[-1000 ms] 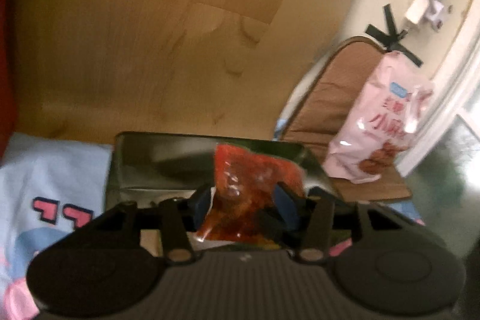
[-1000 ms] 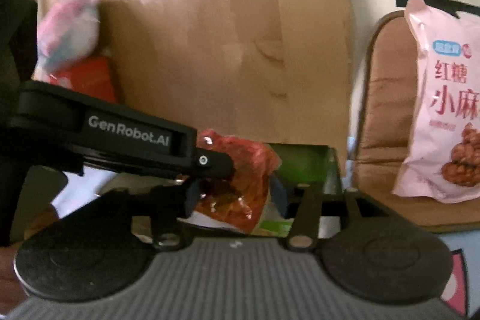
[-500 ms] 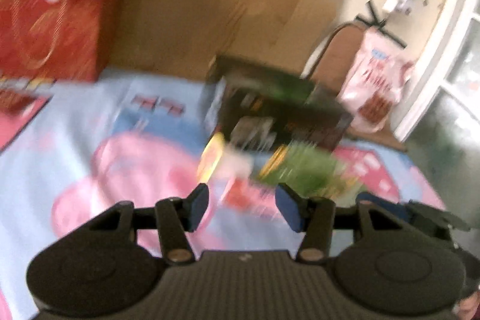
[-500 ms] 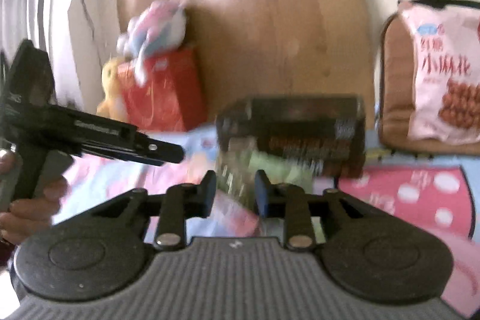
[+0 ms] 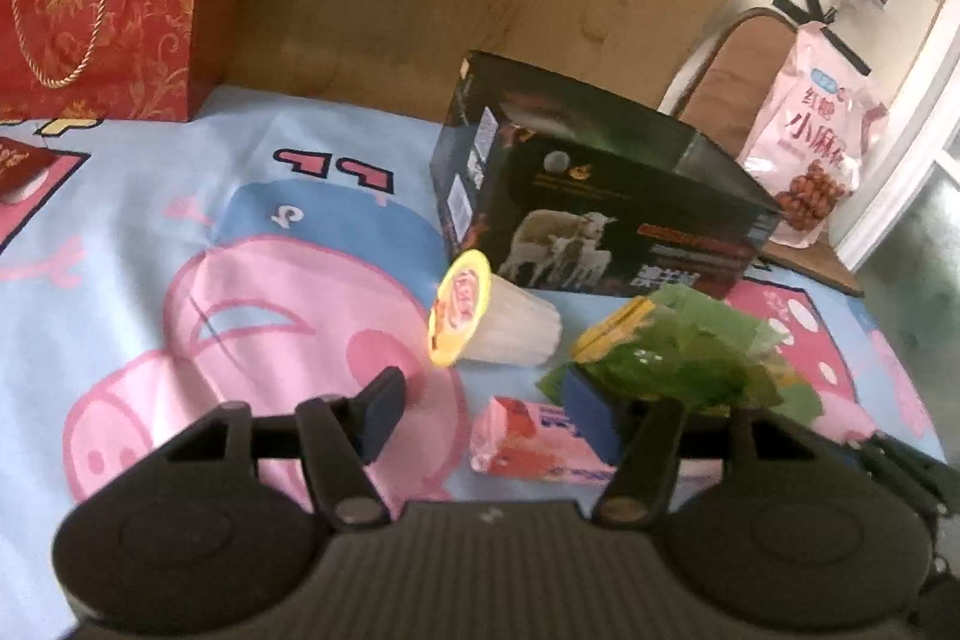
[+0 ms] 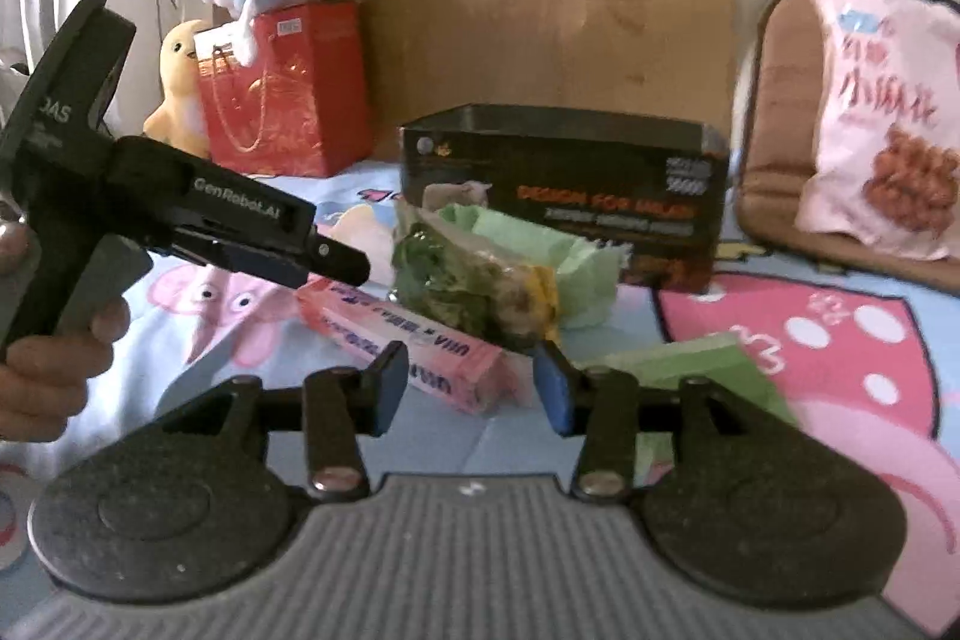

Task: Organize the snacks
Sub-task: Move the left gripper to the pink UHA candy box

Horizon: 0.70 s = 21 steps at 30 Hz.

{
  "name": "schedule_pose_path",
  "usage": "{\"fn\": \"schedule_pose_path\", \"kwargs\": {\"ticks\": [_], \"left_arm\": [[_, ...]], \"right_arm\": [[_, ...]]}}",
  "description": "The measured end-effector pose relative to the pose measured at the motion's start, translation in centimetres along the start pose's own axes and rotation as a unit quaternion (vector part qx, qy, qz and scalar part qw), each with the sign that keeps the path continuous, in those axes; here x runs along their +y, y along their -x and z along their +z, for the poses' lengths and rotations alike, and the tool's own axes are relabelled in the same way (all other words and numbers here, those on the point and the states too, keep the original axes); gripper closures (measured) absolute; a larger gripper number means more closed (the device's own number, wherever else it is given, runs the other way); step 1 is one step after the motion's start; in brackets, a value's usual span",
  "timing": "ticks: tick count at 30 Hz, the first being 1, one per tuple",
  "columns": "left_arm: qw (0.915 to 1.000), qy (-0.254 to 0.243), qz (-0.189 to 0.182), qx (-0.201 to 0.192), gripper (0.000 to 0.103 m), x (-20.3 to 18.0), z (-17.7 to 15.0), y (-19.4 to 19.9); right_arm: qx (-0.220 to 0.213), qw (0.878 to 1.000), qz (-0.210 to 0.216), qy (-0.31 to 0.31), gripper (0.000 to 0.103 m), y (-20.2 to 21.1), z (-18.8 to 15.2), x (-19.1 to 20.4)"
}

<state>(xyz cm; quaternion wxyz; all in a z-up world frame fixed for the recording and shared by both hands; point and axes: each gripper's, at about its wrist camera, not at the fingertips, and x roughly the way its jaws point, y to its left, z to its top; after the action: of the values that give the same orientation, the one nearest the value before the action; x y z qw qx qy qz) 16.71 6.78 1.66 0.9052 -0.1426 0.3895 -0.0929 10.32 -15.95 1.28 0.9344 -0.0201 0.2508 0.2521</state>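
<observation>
While both my tools sit low over the cartoon-print bed sheet (image 5: 150, 196), the pink bar packet (image 5: 528, 439) lies just ahead of the left tool (image 5: 486, 415), long axis running left-right across its gap. The left tool is nearer. Its jaws are opening, about half wide, holding nothing; the packet sits beyond the tips, its right end hidden behind the right pad. The right tool (image 6: 474, 385) is also opening, empty, the same packet (image 6: 408, 340) slanting across just past its tips. The green leafy pack (image 6: 474, 292) and jelly cup (image 5: 486, 319) lie near the dark open box (image 5: 606, 214), farther back. The box interior is hidden; the print is blurred.
</observation>
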Motion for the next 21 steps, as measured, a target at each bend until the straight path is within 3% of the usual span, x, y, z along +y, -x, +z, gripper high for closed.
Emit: {"fn": "schedule_pose_path", "kwargs": {"ticks": [6, 10, 11, 13, 14, 21], "left_arm": [[0.9998, 0.013, 0.011, -0.012, 0.041, 0.1, -1.0, 1.3], [0.9999, 0.007, 0.009, -0.005, 0.041, -0.6, -1.2, 0.4], [1.0000, 0.004, 0.002, -0.004, 0.044, -0.9, -1.2, 0.2], [0.9999, 0.008, -0.013, 0.006, 0.048, -1.7, -1.5, 0.2], [1.0000, 0.002, -0.004, 0.005, 0.048, -2.3, -1.7, 0.3], [0.9995, -0.012, -0.022, 0.017, 0.048, -3.6, -5.3, 3.3]], "right_arm": [[-0.003, 1.000, -0.002, -0.025, 0.054, -0.7, 0.4, -1.2], [0.016, 0.999, 0.003, -0.033, 0.054, -1.3, 0.5, -1.3], [0.040, 0.998, 0.024, -0.030, 0.054, -1.9, 0.5, -1.2], [0.062, 0.998, 0.020, -0.024, 0.073, -2.6, 0.5, -0.8], [0.063, 0.998, 0.016, -0.023, 0.075, -2.5, 0.5, -0.7], [0.051, 0.999, -0.005, 0.002, 0.075, 1.0, -1.5, 1.3]]}}
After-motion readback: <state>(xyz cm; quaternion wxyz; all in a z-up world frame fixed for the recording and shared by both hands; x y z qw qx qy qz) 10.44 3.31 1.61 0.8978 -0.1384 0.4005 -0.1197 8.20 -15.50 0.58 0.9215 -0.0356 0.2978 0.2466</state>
